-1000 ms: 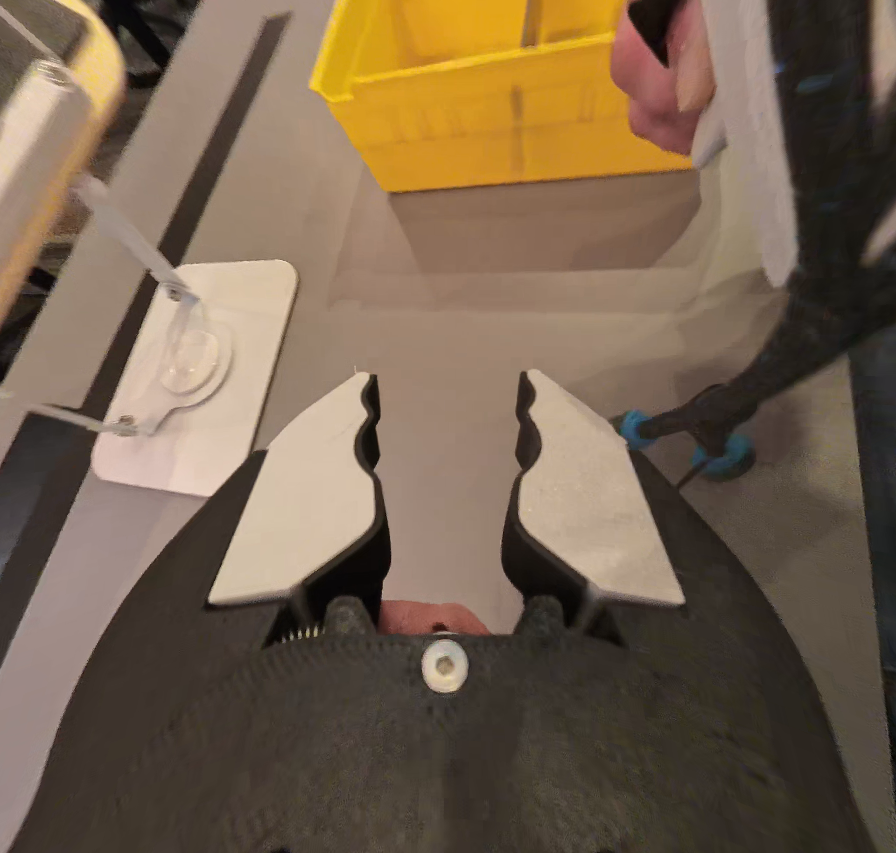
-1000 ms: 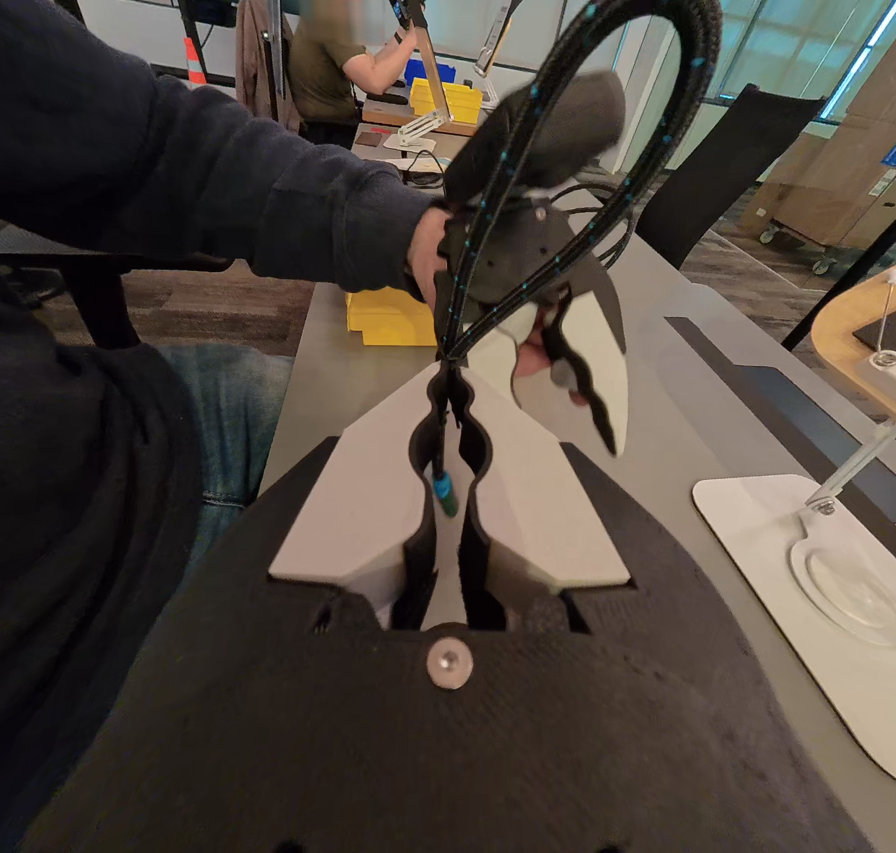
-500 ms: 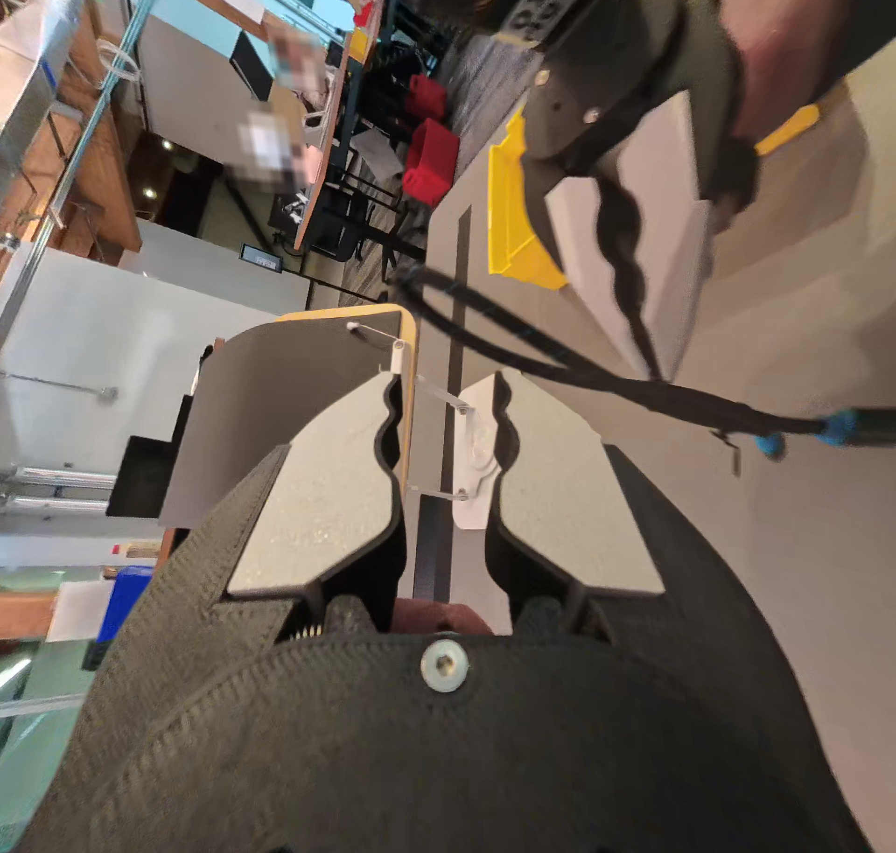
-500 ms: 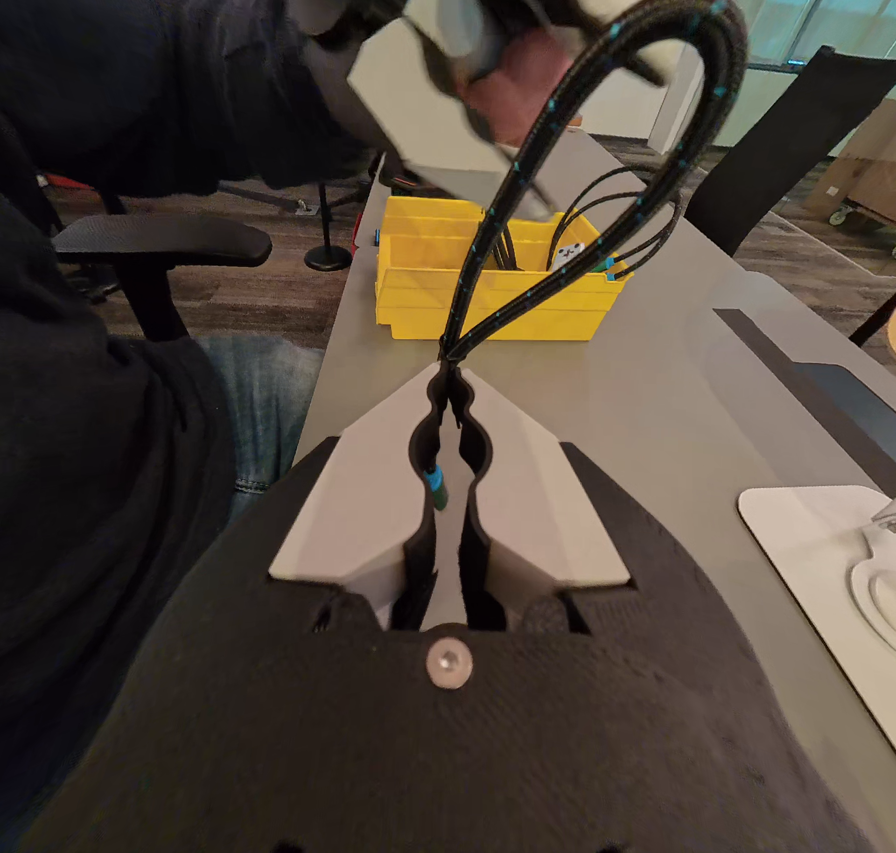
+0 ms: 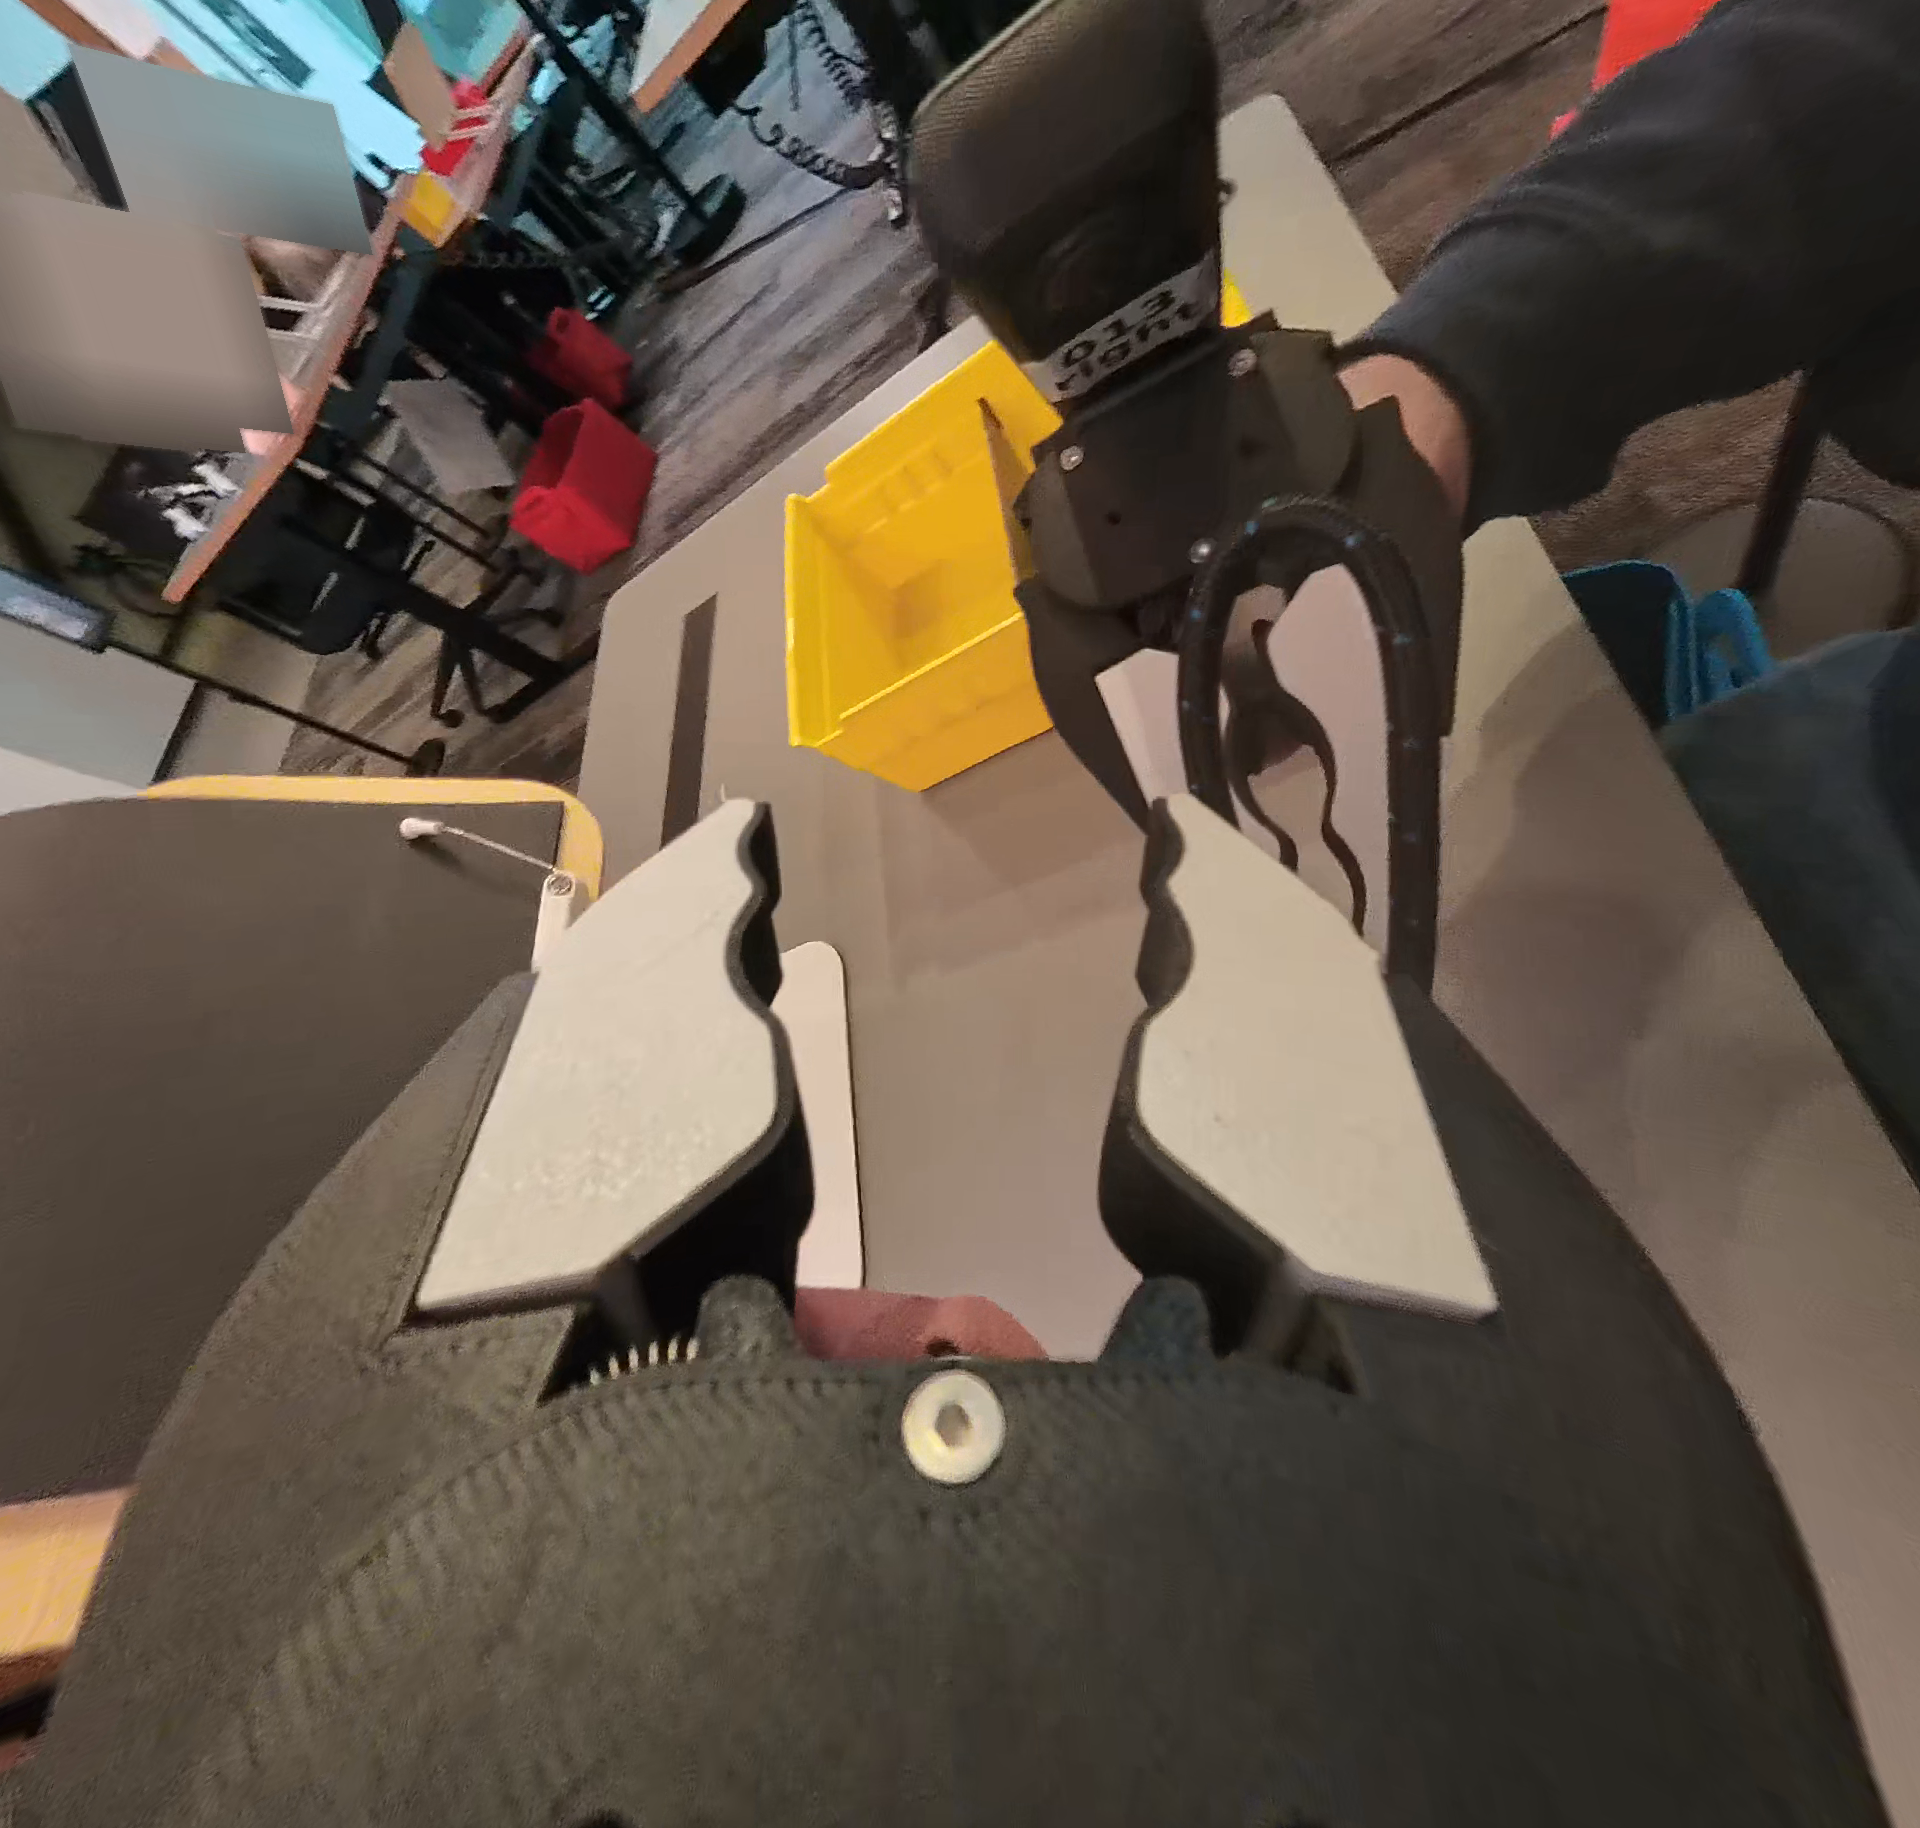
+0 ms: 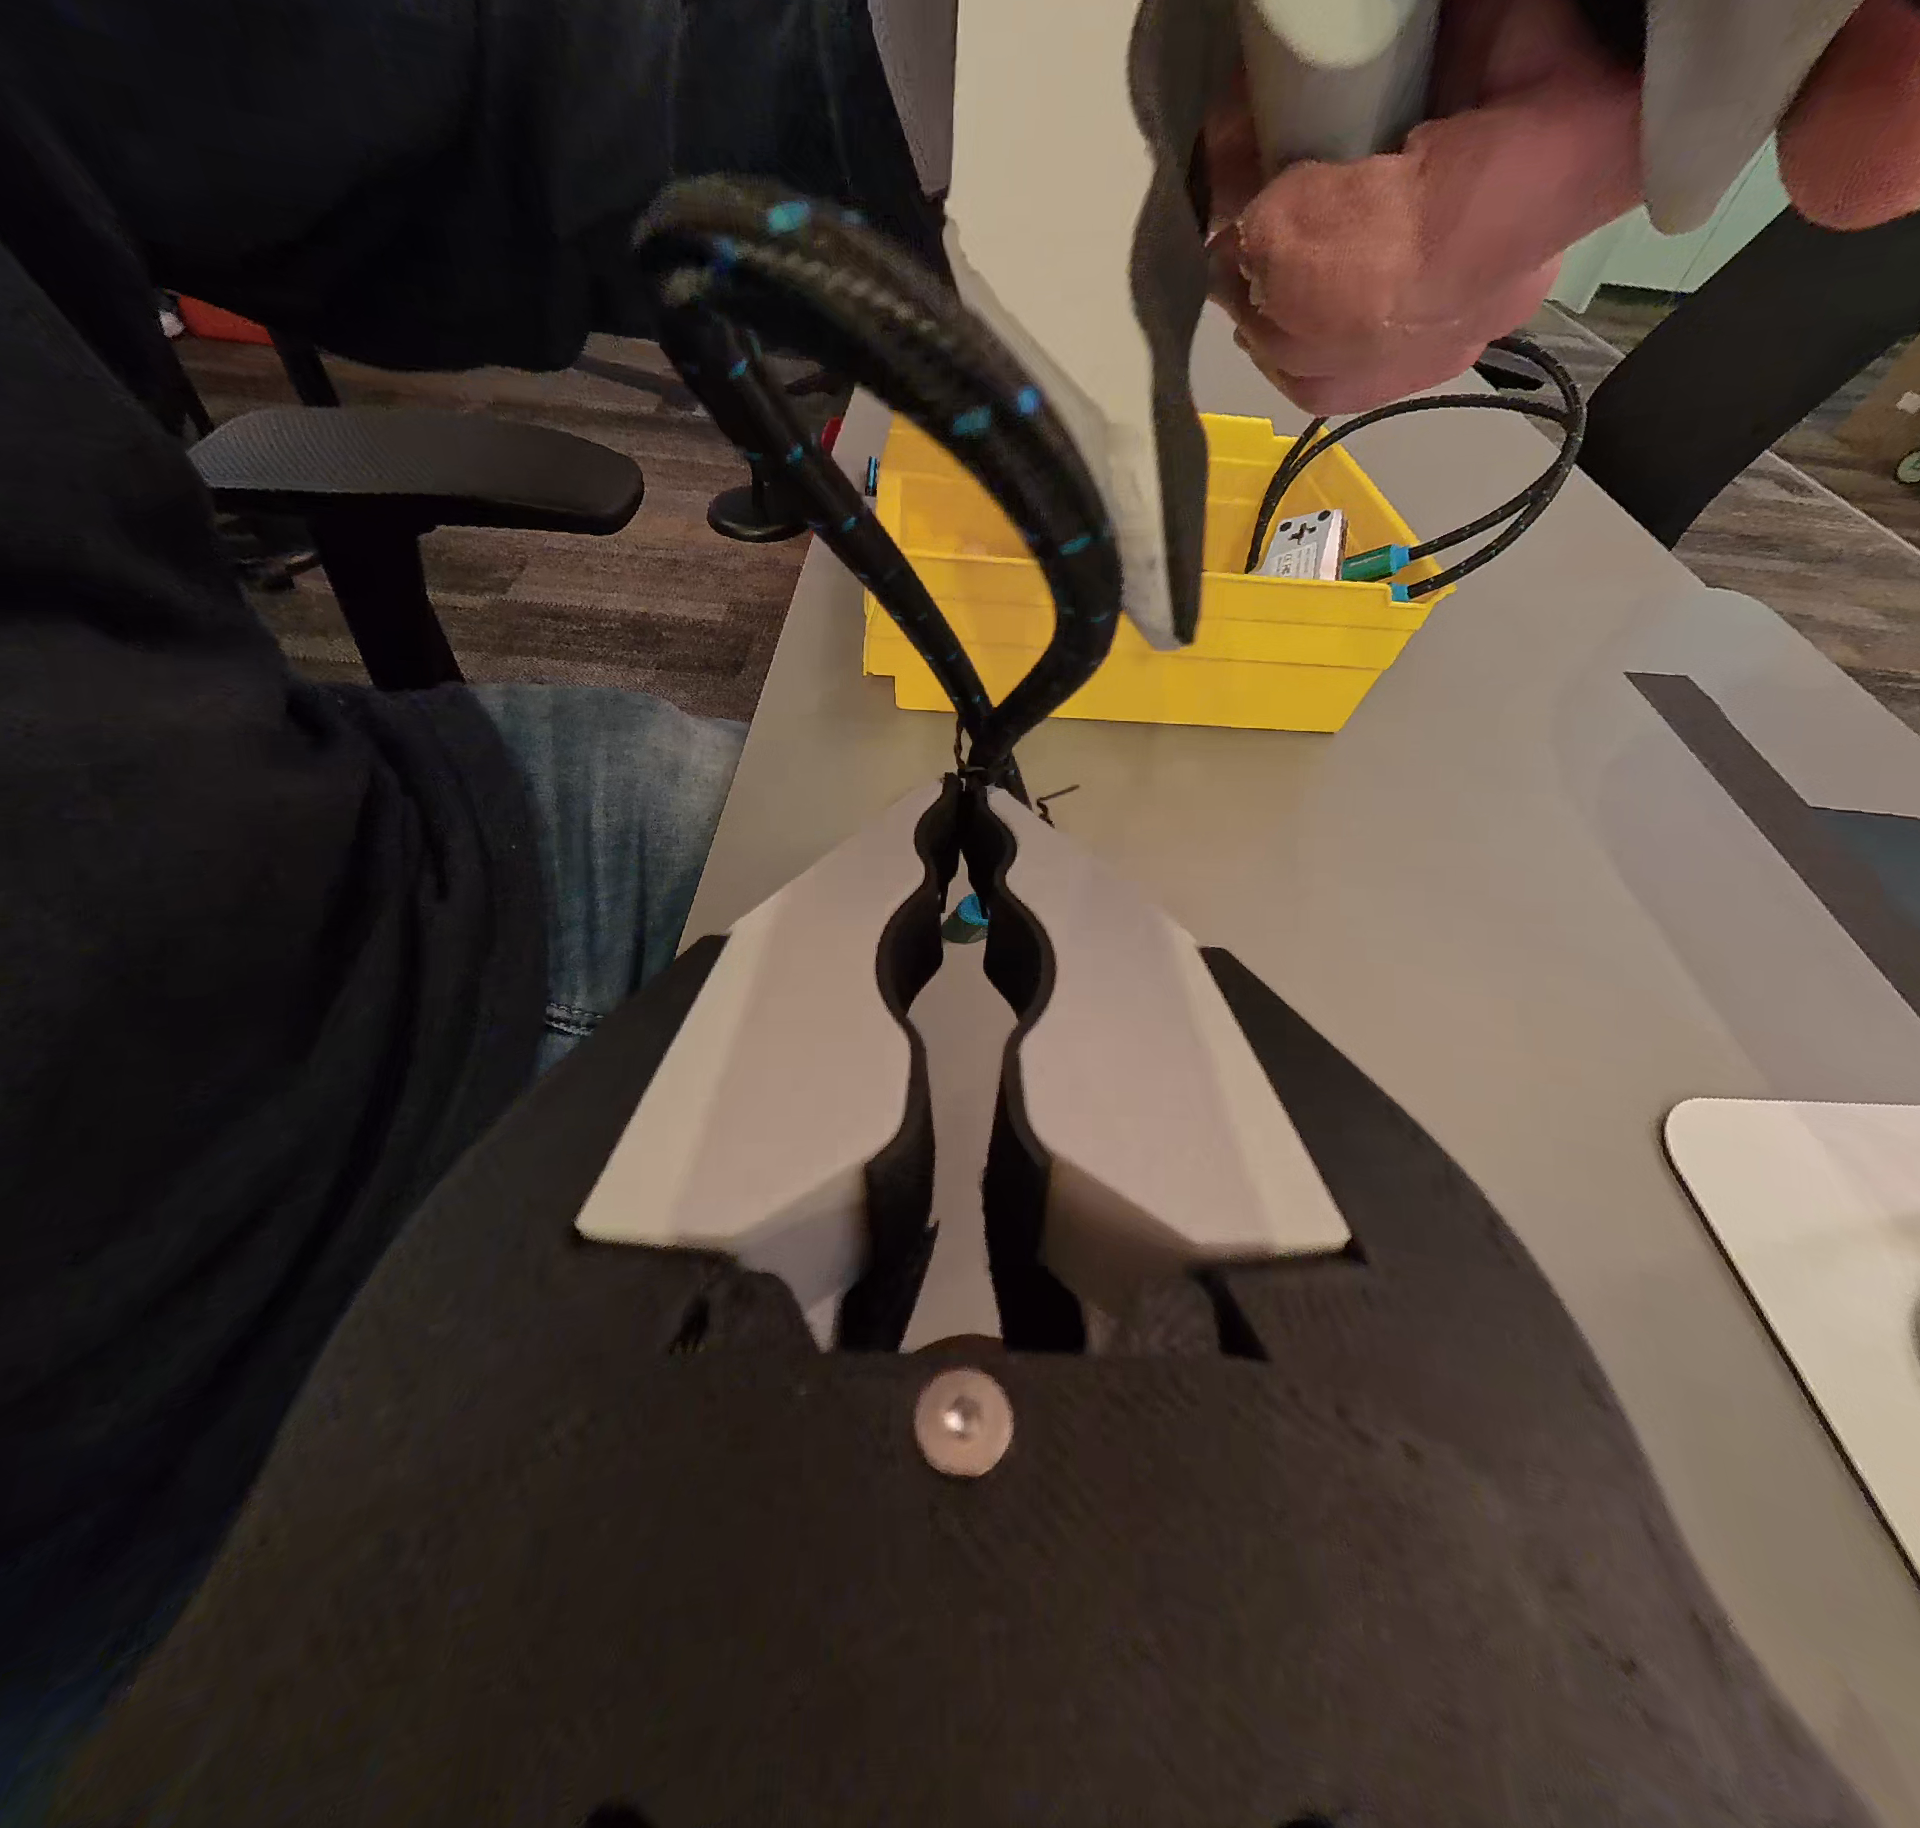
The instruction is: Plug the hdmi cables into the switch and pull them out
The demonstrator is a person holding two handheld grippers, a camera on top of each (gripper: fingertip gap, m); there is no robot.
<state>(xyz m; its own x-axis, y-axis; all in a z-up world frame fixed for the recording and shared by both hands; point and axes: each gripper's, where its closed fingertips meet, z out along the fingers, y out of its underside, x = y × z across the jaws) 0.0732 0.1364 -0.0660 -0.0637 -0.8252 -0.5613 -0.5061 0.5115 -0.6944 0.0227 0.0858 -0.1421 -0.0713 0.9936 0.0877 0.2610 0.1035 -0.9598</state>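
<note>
**Bundled cable pinched in the right fingers, left fingers spread and empty**

The right gripper (image 6: 961,812) has its fingers drawn nearly together on a looped, braided black HDMI cable (image 6: 935,407). The pinch sits at the very tips, where a thin tie seems to gather the strands, so the loop arches up and forward of the fingers. A blue-collared plug end (image 6: 968,914) shows in the gap just behind the tips. Holding the bundle at its tie likely keeps the coil from unravelling while it is carried, but it leaves no plug presented for insertion.

The left gripper (image 5: 956,843) has its fingers wide apart with nothing between them. It hovers above and ahead of the right fingers, close to the top of the loop, probably placed to take a strand or help free the tie. In the left wrist view the loop (image 5: 1392,739) hangs beyond the right-hand fingertip.

Farther ahead of the right fingers, a yellow bin (image 6: 1143,677) stands on the grey surface (image 6: 1351,947). Inside it lies a small pale box with a green plug in its side, likely the switch (image 6: 1304,544), with more thin cables (image 6: 1538,469) arcing over the bin's rim. A white pad (image 6: 1808,1248) lies off to the right.

The switch being down in the bin, and the cable still tied, both look like obstacles to plugging in.
</note>
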